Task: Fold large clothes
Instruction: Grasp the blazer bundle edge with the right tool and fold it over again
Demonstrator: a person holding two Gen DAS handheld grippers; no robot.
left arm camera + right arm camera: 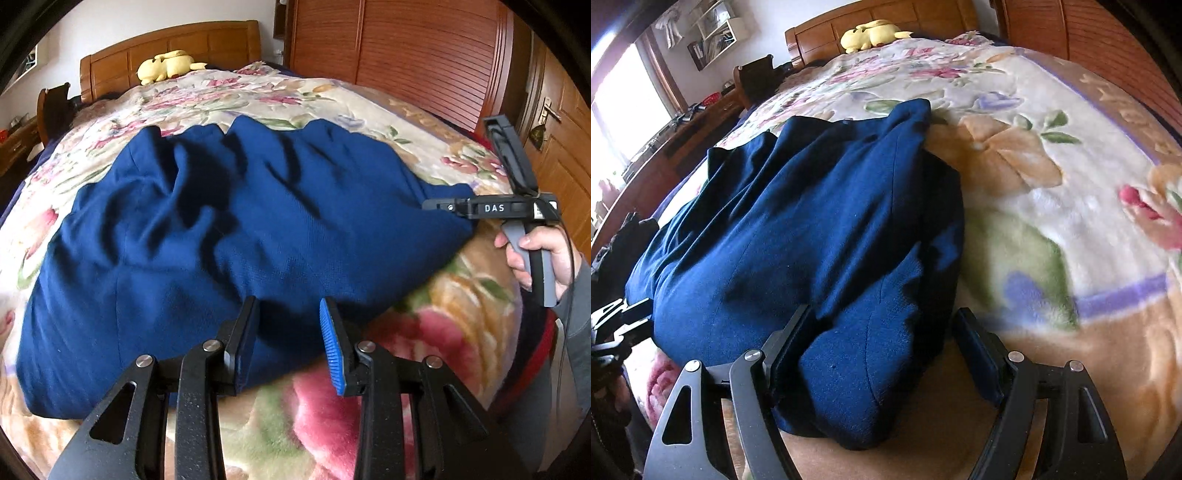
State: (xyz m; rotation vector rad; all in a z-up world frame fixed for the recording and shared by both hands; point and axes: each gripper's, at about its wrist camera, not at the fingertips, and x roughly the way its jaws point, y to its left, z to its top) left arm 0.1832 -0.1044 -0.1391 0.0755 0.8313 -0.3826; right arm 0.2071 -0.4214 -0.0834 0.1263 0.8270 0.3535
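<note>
Your left gripper (pixel 291 343) gapes over the near hem of the crumpled navy-blue knit garment (pixel 207 240); your right gripper (pixel 886 354) spreads wide around its corner, all lying on the floral plush blanket (pixel 1052 206).

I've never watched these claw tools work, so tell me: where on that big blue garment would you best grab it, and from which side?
Grab the blue garment at its near hem, coming in low from the foot of the bed. There the cloth ends in a thick bunched edge over the floral blanket. The left gripper and right gripper already straddle that edge, both open. The flat, creased middle probably offers no free edge to pinch.
</note>
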